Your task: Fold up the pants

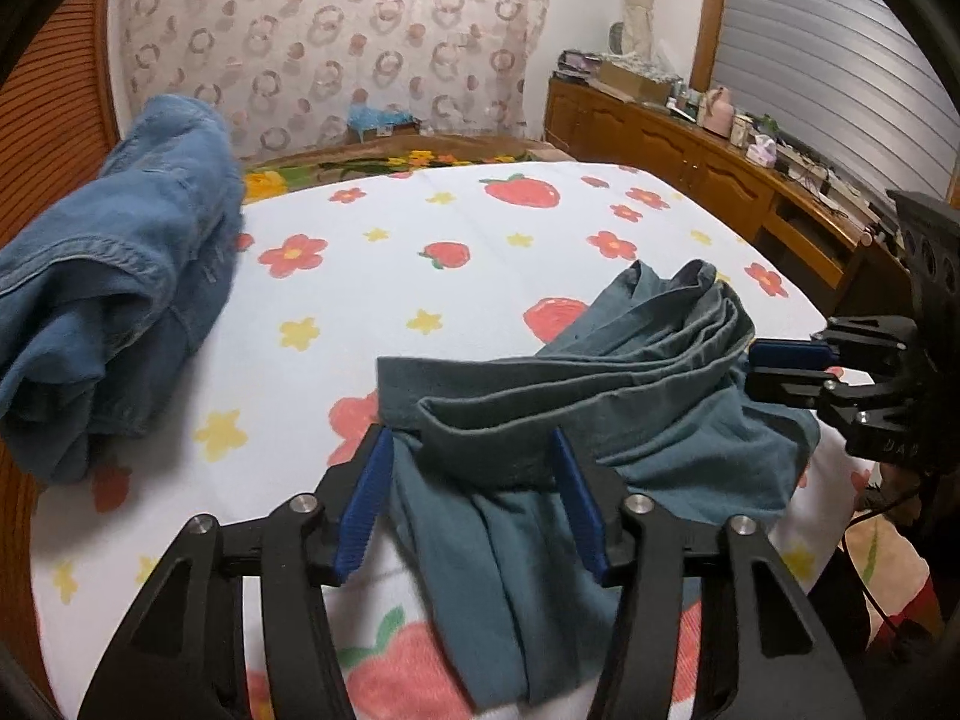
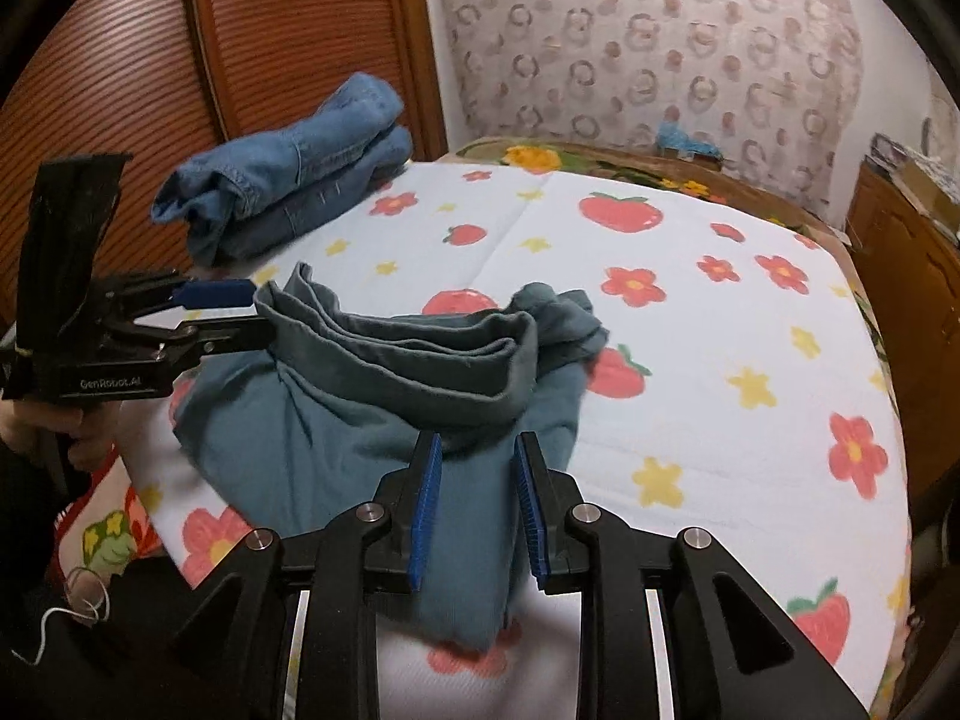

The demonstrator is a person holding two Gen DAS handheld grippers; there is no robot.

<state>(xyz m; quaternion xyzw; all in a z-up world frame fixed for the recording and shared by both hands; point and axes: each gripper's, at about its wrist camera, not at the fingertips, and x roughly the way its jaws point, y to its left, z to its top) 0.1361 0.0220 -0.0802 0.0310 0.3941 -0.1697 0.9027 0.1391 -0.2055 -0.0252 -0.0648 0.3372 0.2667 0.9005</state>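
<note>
Teal pants [image 1: 600, 396] lie partly folded, waistband edges stacked upward, near the bed's front edge.

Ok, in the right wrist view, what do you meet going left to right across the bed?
The left gripper at the frame's left edge → folded blue denim garment → bunched teal pants, with the right gripper open over them → bare strawberry-and-flower print sheet → wooden cabinet.

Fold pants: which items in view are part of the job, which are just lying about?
Job:
- teal pants, bunched at the near bed edge
- left tongs, open, straddling the pants
- right tongs, open over the pants
- strawberry bedsheet

Lying about:
- folded denim garment
- wooden sideboard with clutter
- patterned curtain
</note>
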